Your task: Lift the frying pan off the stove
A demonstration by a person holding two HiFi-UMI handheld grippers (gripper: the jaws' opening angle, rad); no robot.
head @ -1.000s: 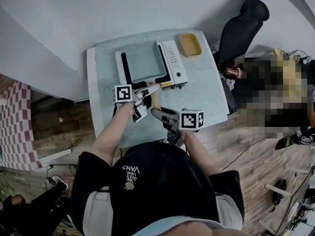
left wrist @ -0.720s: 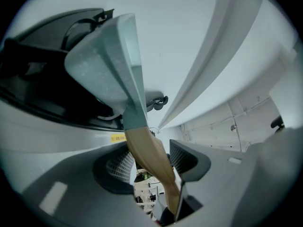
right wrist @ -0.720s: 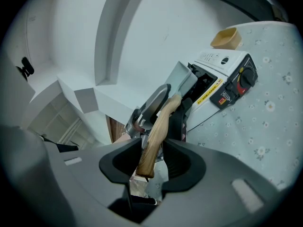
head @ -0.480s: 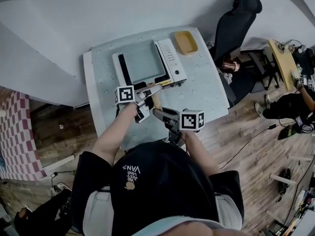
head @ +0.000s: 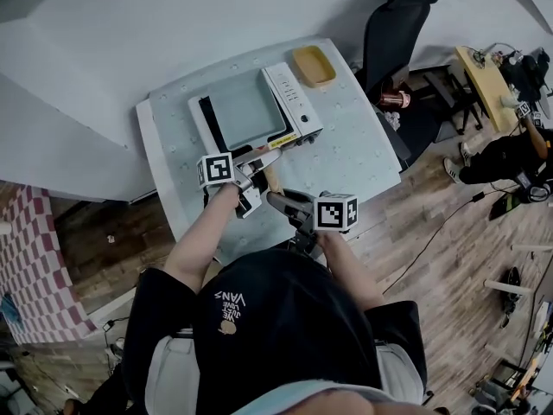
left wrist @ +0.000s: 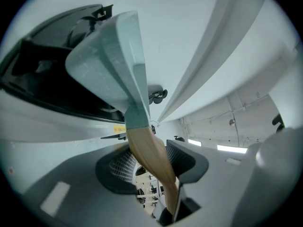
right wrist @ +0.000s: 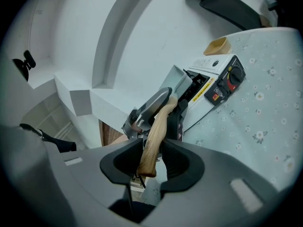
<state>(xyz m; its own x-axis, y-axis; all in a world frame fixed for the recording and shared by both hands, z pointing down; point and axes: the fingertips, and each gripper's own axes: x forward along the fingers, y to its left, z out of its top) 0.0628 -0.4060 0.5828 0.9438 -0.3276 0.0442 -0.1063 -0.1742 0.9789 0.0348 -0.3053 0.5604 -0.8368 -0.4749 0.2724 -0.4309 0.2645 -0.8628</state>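
Now, your left tool (left wrist: 151,159) and right tool (right wrist: 152,161) are both closing on the tan wooden handle (head: 271,178), pads just touching it; the square pale-green frying pan (head: 249,111) sits on the white stove (head: 295,102) on the floral bench (head: 361,156). Your right tool catches only the handle's tip: lift too soon and the pan could droop or twist free.

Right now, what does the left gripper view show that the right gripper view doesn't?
Only left: the frying pan's broad pale body, close up. Only right: the red knob on the stove, the yellow dish and the flowered tablecloth. Both: the wooden handle running between that view's own tongs, left tongs and right tongs alike closing on it.
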